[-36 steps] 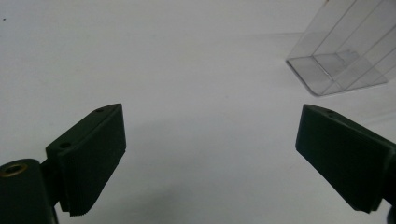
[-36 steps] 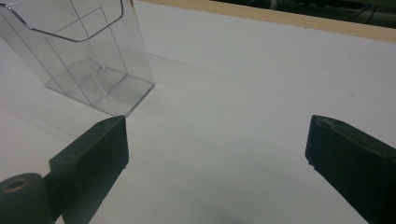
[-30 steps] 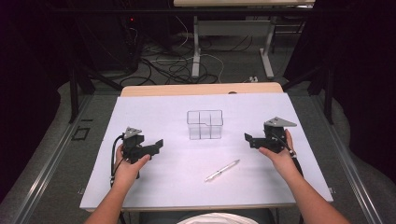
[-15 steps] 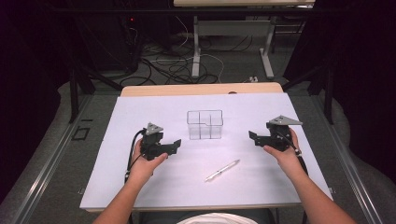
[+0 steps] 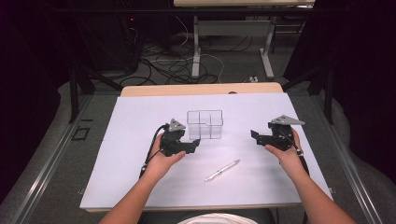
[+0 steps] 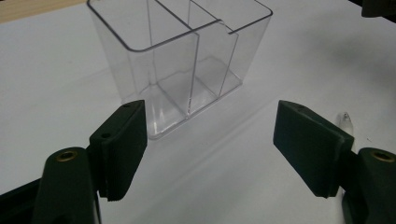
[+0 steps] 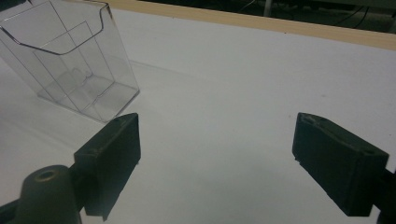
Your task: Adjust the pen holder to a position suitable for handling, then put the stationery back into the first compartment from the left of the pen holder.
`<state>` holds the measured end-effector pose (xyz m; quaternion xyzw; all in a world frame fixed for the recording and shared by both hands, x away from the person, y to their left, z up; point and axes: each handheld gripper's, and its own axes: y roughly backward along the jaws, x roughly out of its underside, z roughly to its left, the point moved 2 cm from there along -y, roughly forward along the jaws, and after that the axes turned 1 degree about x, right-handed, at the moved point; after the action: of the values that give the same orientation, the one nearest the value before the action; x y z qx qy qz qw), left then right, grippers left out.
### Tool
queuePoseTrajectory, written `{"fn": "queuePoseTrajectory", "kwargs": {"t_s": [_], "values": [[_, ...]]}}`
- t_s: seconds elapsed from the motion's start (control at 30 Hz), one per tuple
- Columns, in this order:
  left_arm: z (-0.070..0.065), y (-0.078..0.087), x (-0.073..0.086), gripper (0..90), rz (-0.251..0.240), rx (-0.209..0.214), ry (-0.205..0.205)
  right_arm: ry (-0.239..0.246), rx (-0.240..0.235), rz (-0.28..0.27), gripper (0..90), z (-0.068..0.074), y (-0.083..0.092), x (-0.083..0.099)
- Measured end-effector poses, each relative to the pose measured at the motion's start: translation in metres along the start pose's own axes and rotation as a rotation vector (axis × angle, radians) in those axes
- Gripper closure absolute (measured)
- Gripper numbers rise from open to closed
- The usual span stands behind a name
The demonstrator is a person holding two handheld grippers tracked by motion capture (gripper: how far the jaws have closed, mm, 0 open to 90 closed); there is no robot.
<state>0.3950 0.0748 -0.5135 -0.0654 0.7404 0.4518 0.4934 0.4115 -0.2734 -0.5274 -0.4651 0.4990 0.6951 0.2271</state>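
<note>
L gripper [image 5: 195,143] just beside clear organizer [image 5: 205,124], jaws closing a bit but spread, nothing between; R gripper [image 5: 254,136] spread, empty; pen [image 5: 222,170] near.

In the left gripper view, the right-hand jaw hides most of the pen [image 6: 346,122]; just its tip pokes out. The clear box [image 7: 70,60] is cut off at the top and left edges of the right gripper view. In the high view, the person's forearms run off the bottom edge.
</note>
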Motion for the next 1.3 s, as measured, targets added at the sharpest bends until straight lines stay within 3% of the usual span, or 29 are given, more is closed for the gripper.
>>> {"fn": "queuePoseTrajectory", "kwargs": {"t_s": [0.27, 0.6, 1.3], "values": [[-0.011, -0.010, -0.008, 28.9, 0.018, 0.047, -0.034, -0.004, 0.004, 0.002, 15.0, -0.001, -0.001, 0.001], [-0.022, -0.018, -0.015, 30.4, 0.030, 0.051, -0.069, 0.013, -0.004, 0.007, 15.0, 0.000, -0.004, 0.002], [-0.052, -0.042, -0.024, 40.0, 0.122, 0.118, -0.160, 0.026, -0.014, 0.011, 15.0, 0.003, -0.006, 0.002]]}}
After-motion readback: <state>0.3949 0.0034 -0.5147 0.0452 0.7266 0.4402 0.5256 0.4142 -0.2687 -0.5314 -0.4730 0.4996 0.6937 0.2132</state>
